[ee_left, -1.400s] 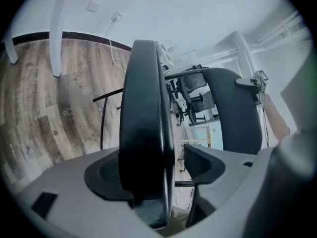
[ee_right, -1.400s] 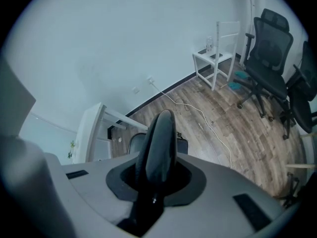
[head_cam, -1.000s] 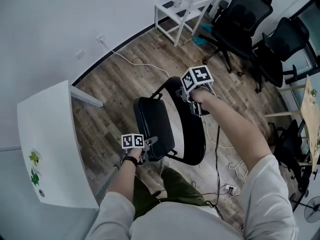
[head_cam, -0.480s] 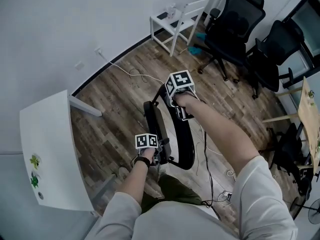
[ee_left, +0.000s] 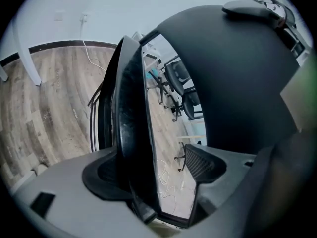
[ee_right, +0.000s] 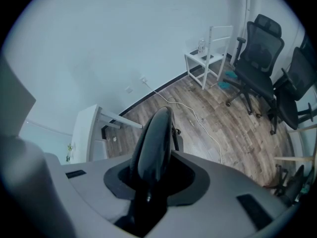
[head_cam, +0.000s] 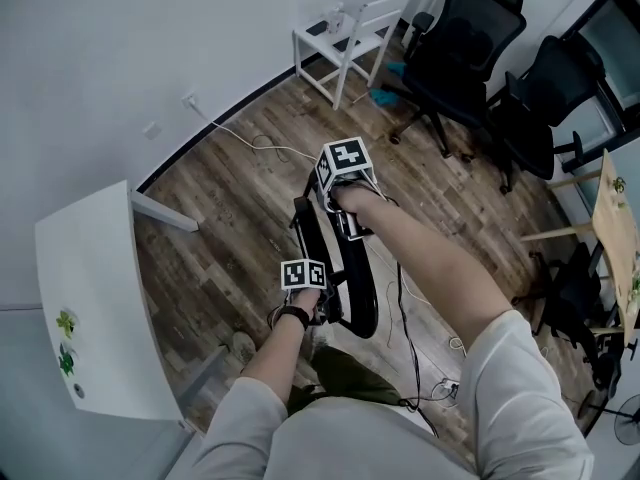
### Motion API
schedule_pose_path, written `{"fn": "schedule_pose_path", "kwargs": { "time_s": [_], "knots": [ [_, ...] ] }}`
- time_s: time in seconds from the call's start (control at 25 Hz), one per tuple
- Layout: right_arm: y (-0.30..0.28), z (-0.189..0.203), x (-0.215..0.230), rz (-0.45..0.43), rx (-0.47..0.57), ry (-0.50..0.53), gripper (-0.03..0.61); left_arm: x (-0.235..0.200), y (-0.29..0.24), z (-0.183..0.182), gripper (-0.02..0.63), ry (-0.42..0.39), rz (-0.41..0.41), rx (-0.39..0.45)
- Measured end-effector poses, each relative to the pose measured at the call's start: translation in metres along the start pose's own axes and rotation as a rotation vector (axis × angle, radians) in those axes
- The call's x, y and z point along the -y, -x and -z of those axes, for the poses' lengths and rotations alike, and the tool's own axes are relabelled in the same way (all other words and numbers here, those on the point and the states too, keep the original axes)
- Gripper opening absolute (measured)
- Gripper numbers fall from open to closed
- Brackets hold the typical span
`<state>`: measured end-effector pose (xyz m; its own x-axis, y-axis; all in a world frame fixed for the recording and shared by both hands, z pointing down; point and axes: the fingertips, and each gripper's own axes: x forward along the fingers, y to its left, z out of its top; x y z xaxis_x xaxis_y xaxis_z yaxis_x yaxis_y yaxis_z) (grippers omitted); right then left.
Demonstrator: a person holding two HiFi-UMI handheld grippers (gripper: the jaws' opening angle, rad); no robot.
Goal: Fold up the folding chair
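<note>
Two tools: one in each hand, both at the chair (head_cam: 357,290).
Chair: black, standing on the wooden floor (head_cam: 230,218) just in front of the person. It is almost flat, with the seat swung up close beside the backrest.
Left tool (head_cam: 328,306): its jaws are wide apart. The edge of the seat (ee_left: 130,133) stands between them and lies against one pad, with a strip of floor showing before the other pad.
Right tool (head_cam: 347,223): points steeply down and is clamped on the top edge of the backrest (ee_right: 154,138). Its jaws have just been opening a little, yet both pads meet the edge.
Surroundings: a white table (head_cam: 90,298) on the left, a white cable (head_cam: 262,144) on the floor, and black office chairs (head_cam: 470,38) well apart at the upper right.
</note>
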<state>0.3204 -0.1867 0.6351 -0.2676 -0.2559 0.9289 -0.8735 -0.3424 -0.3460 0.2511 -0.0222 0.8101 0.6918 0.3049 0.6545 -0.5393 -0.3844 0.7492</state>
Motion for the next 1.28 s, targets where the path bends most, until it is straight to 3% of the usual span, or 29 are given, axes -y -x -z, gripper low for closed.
{"fn": "schedule_pose_path", "kwargs": {
  "time_s": [0.28,0.6,0.76,0.96,1.04,1.12,1.28],
  "knots": [
    [0.001,0.002,-0.001,0.003,-0.002,-0.009,0.124,0.010,-0.008,0.002,0.360,-0.022,0.003,-0.010],
    [0.000,0.001,0.004,0.005,-0.010,-0.002,0.124,0.014,0.012,0.005,0.390,-0.021,0.123,-0.020],
    [0.000,0.000,0.004,0.009,-0.017,0.001,0.124,0.034,0.062,0.007,0.422,0.008,0.271,0.018],
    [-0.001,0.002,0.005,0.006,-0.026,-0.007,0.124,0.107,0.145,0.005,0.422,-0.100,0.362,0.112],
    [0.000,0.002,0.004,0.007,-0.033,-0.011,0.124,0.138,0.158,0.007,0.423,-0.164,0.319,0.136],
    [0.001,0.003,0.001,0.010,-0.040,-0.011,0.124,0.155,0.162,0.007,0.423,-0.215,0.222,0.171],
    [-0.004,0.003,-0.016,0.012,-0.045,0.006,0.129,0.174,0.157,0.014,0.423,-0.231,0.067,0.213]
  ]
}}
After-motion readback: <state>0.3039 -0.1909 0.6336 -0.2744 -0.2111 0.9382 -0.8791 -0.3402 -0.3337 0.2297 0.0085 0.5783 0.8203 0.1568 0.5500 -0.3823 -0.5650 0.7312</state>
